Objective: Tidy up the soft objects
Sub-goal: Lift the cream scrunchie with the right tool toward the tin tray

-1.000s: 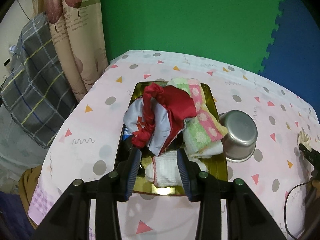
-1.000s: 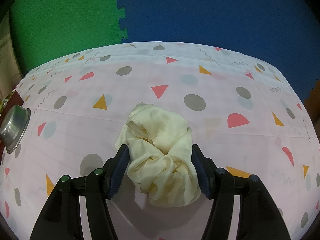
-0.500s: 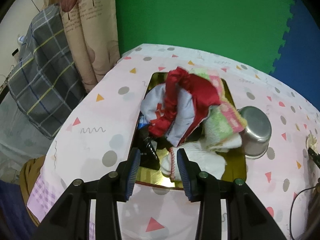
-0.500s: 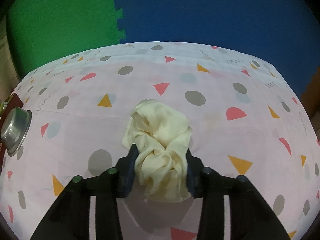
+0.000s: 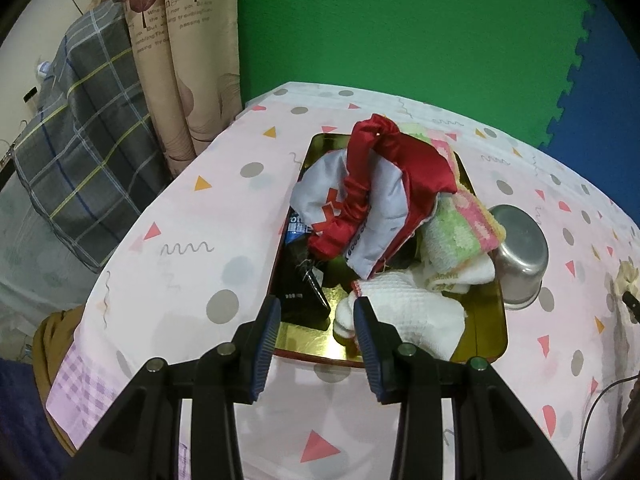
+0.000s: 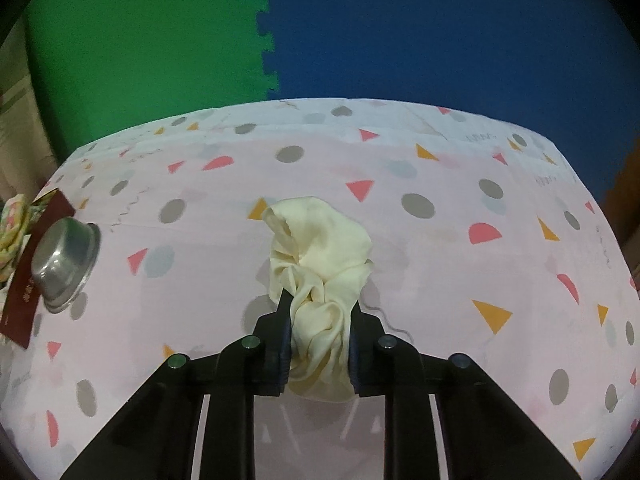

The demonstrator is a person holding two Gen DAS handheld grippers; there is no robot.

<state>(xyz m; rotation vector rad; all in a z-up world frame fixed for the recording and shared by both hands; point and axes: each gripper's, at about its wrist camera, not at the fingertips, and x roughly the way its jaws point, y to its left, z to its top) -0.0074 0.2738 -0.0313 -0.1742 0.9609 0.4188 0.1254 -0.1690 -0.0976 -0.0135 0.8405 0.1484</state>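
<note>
Cream scrunchie [image 6: 320,276] clamped (right gripper [image 6: 318,334] jaws)

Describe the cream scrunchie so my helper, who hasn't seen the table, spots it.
On the pink patterned tablecloth, well right of the steel bowl, the cream scrunchie sits pinched in the right gripper. It is the only plain, glossy, ruffled ring, lying alone outside the gold tray.

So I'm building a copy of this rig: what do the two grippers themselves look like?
Both match. The left gripper and right gripper have matte black angular bodies, each splitting into two black fingers lined with ribbed dark blue pads. Round silver bolt heads dot the tops. No markings or sleeves are visible.
</note>
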